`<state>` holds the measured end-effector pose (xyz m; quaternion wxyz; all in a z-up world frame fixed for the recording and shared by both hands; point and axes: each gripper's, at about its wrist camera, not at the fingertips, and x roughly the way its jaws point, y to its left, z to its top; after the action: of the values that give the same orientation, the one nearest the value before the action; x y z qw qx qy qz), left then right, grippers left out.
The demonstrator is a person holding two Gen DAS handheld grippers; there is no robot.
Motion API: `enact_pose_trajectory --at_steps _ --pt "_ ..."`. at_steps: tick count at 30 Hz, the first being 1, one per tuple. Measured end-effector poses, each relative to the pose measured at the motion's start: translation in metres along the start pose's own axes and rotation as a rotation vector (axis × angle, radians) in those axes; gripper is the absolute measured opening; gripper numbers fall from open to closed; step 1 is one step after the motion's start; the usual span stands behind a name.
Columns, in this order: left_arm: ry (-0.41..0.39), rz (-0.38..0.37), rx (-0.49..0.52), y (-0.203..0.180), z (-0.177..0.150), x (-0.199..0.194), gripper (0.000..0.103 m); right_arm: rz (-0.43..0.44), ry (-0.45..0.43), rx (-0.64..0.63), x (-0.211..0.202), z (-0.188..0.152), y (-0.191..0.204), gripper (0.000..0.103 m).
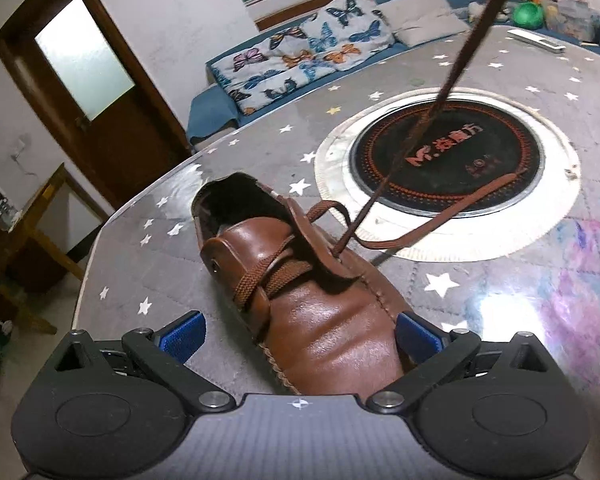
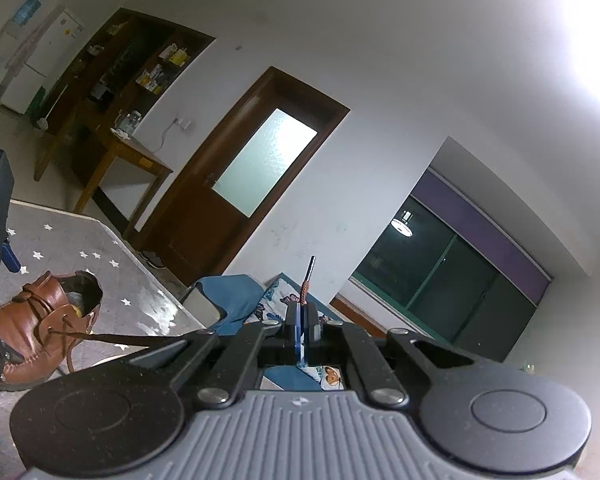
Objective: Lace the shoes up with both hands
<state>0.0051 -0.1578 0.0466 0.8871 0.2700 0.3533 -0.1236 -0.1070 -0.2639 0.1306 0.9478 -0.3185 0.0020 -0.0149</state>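
Shoe: a brown leather loafer (image 1: 320, 312) lies on the star-printed worktop (image 1: 440, 284), just beside the round black hotplate (image 1: 448, 156); its toe sits between the left fingers.

Left gripper (image 1: 300, 336): fingers spread as wide as they go, one blue pad (image 1: 182, 336) on each side of the toe — neither pad presses the leather, so nothing pins the shoe.

Right gripper (image 2: 300, 320): fingers together, clamped on the brown lace (image 2: 305, 290) just below its dark metal tip (image 2: 311, 266), which stands clear above the pads. It is held well above and away from the shoe.

Taut strand (image 1: 440, 100): runs in a straight line from an eyelet on the side of the shoe towards the hotplate up out of the top of the left wrist view; it looks tight, though how tight cannot be told.

Loose end (image 1: 460, 208): the other end of the lace trails across the hotplate rim, unheld.

Risk, shoe drag: with the shoe free, more pull on the taut strand would likely tip or slide it towards the hotplate.

Risk, uneven lace: the same pull could draw the loose end back through the crossings at the tongue and leave one side too short to tie.

Risk, slipped grip: the hold sits close to the tip — a jerk could strip the lace out.

Risk, bad clamp: closing the left fingers here would squeeze the rounded, glossy toe, which may squirt out forwards.
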Motion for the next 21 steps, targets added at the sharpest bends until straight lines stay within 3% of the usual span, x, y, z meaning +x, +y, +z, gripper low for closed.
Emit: enact_pose_trajectory --at_steps 21 --pt "0.042 0.036 -0.002 -0.022 0.011 0.011 0.103 -0.012 -0.018 0.012 0.004 -0.008 -0.008 0.001"
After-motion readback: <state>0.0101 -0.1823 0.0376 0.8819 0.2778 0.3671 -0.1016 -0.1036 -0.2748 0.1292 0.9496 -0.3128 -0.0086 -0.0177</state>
